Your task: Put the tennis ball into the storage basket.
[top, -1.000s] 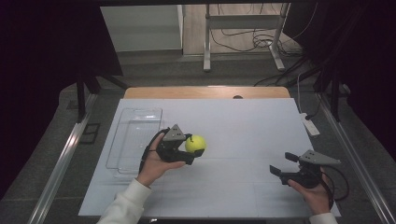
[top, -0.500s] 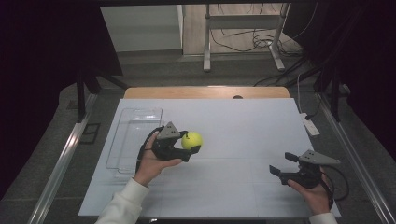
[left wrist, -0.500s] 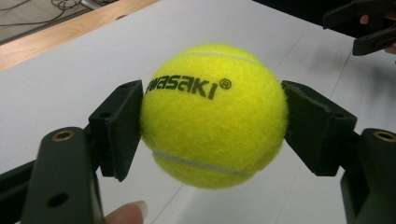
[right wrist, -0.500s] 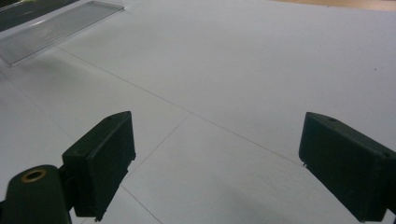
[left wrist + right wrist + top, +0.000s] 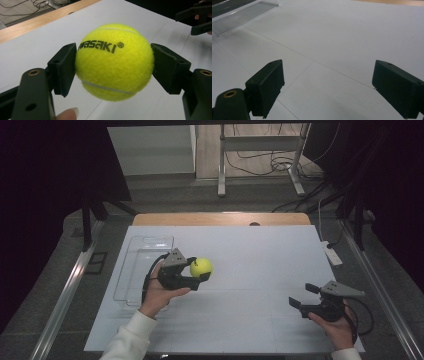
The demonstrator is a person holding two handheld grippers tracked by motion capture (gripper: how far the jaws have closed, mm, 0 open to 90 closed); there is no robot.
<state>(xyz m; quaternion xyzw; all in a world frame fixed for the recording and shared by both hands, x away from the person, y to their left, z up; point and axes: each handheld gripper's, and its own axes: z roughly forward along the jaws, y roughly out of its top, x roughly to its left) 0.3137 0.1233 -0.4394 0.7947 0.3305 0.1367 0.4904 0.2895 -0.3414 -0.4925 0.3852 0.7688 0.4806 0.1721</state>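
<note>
While clenched on the tennis ball (image 5: 114,61), left tongs (image 5: 196,272) hold it above the counter (image 5: 260,255), left of centre, beside clear tray (image 5: 141,251) | right tongs (image 5: 304,297) released, near right front corner.

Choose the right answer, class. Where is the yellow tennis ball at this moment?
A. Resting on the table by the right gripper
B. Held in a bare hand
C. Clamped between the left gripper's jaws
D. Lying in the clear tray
C: the left gripper has a jaw pressed on each side of the tennis ball.
</note>
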